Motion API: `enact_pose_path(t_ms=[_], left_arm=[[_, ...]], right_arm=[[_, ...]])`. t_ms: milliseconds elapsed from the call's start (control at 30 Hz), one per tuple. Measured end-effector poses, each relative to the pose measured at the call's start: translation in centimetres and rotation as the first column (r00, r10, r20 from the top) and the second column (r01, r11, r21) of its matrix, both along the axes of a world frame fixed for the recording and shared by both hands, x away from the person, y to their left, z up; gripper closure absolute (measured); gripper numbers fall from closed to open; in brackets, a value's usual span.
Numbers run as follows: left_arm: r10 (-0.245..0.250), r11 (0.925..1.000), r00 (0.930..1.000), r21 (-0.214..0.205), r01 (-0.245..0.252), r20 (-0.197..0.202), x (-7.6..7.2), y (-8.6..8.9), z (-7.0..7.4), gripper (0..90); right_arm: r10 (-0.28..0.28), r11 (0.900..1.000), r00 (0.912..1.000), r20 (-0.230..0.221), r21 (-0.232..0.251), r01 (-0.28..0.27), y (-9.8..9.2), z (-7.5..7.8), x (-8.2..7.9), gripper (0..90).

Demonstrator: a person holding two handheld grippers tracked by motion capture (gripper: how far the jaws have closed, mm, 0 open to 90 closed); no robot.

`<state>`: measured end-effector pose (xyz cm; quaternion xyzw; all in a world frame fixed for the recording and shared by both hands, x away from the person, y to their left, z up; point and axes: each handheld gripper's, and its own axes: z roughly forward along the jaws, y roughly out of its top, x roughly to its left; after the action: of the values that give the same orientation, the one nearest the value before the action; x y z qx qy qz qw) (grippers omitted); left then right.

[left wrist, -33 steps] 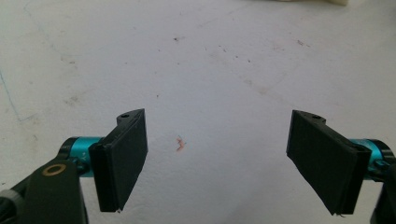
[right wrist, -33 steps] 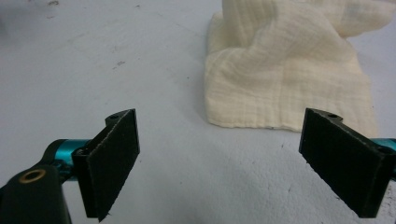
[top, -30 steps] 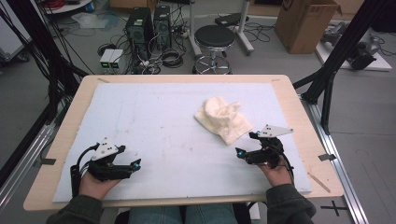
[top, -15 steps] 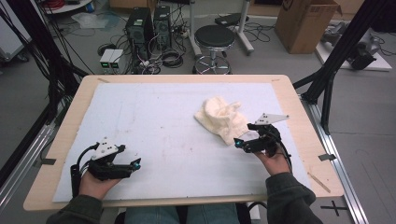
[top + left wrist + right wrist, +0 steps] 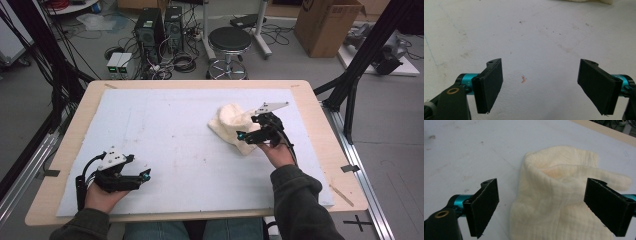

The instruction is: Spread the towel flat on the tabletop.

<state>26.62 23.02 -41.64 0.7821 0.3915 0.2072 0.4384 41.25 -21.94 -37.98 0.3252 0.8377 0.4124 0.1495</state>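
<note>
Pale blue mat (image 5: 165, 130) over a wooden table (image 5: 305, 95), faintly stained. Cream cloth (image 5: 231, 126) lies crumpled right of centre, gauzy weave, 1 fold raised into a soft ridge. My right gripper (image 5: 248, 136) sits at its near edge, jaws spread wide, cloth between them, ungripped. My left gripper (image 5: 142, 176) rests near-left, jaws released over bare mat.

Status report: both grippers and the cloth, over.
Right gripper open, over the crumpled cream cloth. Left gripper open, resting near table edge. Nothing in the way.
</note>
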Motion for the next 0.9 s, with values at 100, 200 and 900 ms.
enact_pose_path(t_ms=[100, 200, 900], left_arm=[[-0.002, 1.0000, 1.0000, -0.002, 0.002, 0.000, 0.0, 0.0, 0.0, 20.9], [0.004, 0.9999, 1.0000, -0.013, -0.004, 0.002, 0.1, 0.0, 0.1, 20.9], [-0.014, 0.9995, 0.9999, -0.028, 0.014, 0.004, 1.1, -0.7, 0.2, 20.9]], right_arm=[[-0.004, 0.9997, 0.9997, -0.024, -0.024, 0.004, 1.1, -0.5, 1.2, 14.6], [-0.010, 0.9993, 0.9996, -0.027, -0.036, 0.009, 2.0, -1.3, 2.0, 17.4], [-0.037, 0.9807, 0.9961, -0.080, -0.194, 0.021, 2.0, -3.4, 4.0, 68.8]])
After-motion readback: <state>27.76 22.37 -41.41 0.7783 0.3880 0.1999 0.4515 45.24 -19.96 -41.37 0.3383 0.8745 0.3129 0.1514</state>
